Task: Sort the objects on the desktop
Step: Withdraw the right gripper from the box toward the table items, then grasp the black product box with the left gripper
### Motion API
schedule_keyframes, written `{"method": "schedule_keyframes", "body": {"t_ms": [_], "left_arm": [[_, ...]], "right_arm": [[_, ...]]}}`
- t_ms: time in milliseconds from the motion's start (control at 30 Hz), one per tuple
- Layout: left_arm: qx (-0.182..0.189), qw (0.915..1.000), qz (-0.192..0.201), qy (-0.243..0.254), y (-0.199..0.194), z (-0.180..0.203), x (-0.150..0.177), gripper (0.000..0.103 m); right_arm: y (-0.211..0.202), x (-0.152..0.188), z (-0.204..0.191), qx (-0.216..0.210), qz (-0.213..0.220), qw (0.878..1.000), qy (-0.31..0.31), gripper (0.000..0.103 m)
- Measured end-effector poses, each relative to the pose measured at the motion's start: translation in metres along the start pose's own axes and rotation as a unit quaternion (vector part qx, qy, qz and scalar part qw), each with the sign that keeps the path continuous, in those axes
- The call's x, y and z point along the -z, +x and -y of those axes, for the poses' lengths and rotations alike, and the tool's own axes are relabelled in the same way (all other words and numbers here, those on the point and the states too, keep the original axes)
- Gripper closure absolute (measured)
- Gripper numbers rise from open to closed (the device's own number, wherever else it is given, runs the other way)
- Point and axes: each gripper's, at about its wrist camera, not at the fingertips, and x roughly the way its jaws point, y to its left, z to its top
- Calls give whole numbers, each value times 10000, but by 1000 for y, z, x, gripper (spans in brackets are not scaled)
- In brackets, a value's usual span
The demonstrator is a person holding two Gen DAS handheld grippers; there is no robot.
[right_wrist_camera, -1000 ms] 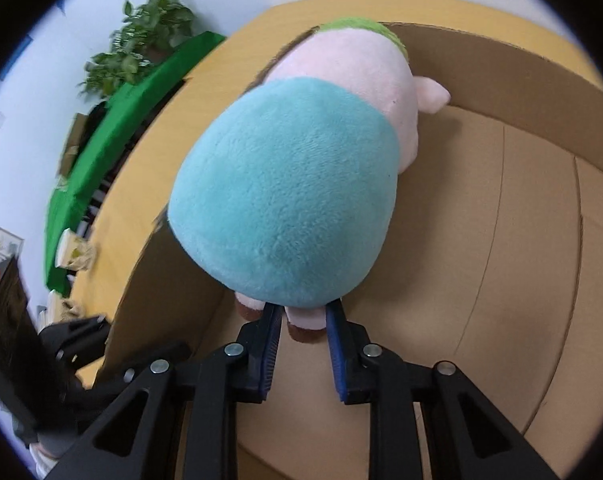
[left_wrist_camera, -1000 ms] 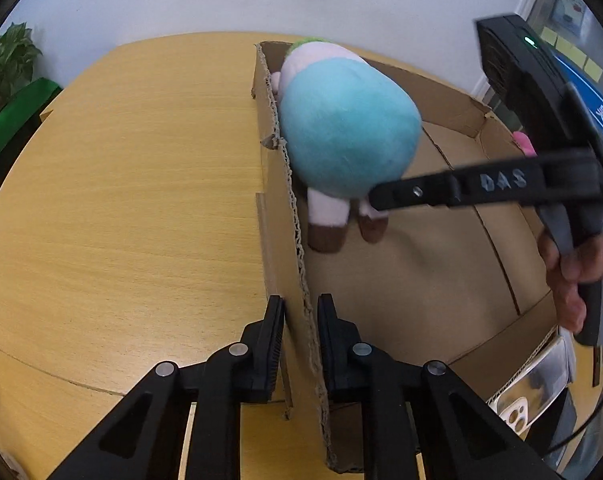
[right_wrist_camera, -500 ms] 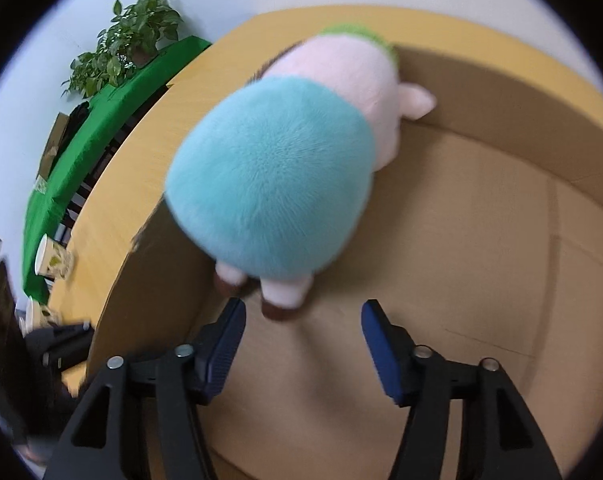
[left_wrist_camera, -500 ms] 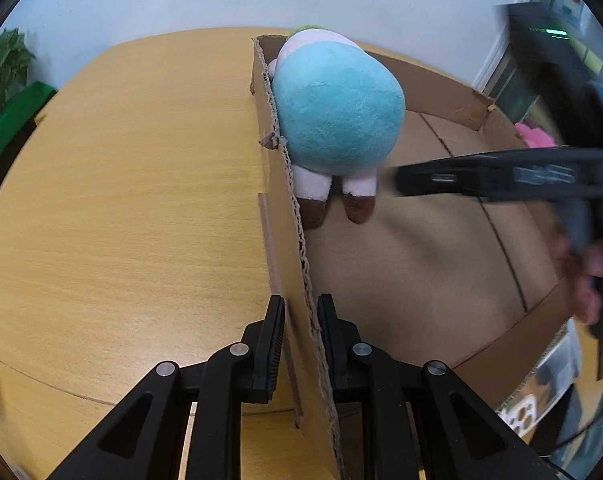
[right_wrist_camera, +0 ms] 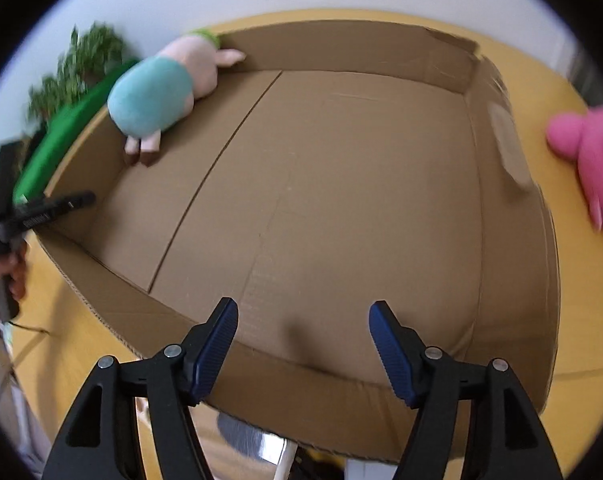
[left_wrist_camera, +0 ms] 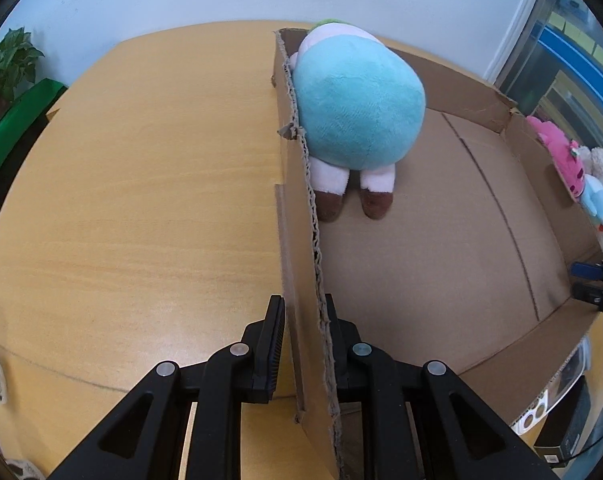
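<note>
Plush toy with a round teal body, pale pink head and brown feet [left_wrist_camera: 357, 108] lies on its side inside the shallow brown cardboard box [left_wrist_camera: 441, 248], tucked into the far corner against the tall side wall, feet pointing toward the left camera. From the right wrist view the same toy [right_wrist_camera: 153, 92] sits in the far left corner of the box [right_wrist_camera: 341, 200], its pink snout touching the back wall.

Left hand-held gripper [left_wrist_camera: 303, 344] is clenched on the box's ragged corrugated side wall, one black finger outside over the yellow wooden surface [left_wrist_camera: 141, 200] and the other inside the box, both pads pressed to the cardboard.

Right hand-held gripper [right_wrist_camera: 303, 344] is released: its blue-padded fingers stand wide apart, having just been opening, with nothing between them. It hangs over the near wall of the box, well apart from the teal toy. In the left view its blue tips [left_wrist_camera: 591, 284] show just past the box's right wall.

Bright pink plush toy [right_wrist_camera: 593, 160] lies on the surface outside the box's right wall; in the left view it [left_wrist_camera: 561, 152] lies beside a light blue and white plush [left_wrist_camera: 601, 204]. A green potted plant [left_wrist_camera: 5, 68] stands beyond the surface's far left edge.
</note>
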Motion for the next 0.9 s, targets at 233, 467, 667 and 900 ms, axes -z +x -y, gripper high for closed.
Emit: {"method": "schedule_keyframes", "body": {"t_ms": [233, 467, 667, 900], "left_arm": [[72, 9979, 440, -473, -62, 0, 22, 80], [900, 9919, 891, 78, -153, 59, 113, 31], [1986, 9798, 174, 169, -133, 120, 177, 31], [2307, 9726, -273, 90, -99, 130, 205, 32]], "right_arm": [[-72, 35, 4, -363, 801, 9953, -401, 35], [-102, 140, 22, -1383, 551, 9863, -713, 25], [-59, 183, -8, -1529, 315, 9870, -395, 21], [-53, 191, -72, -1820, 374, 9732, -1355, 23]]}}
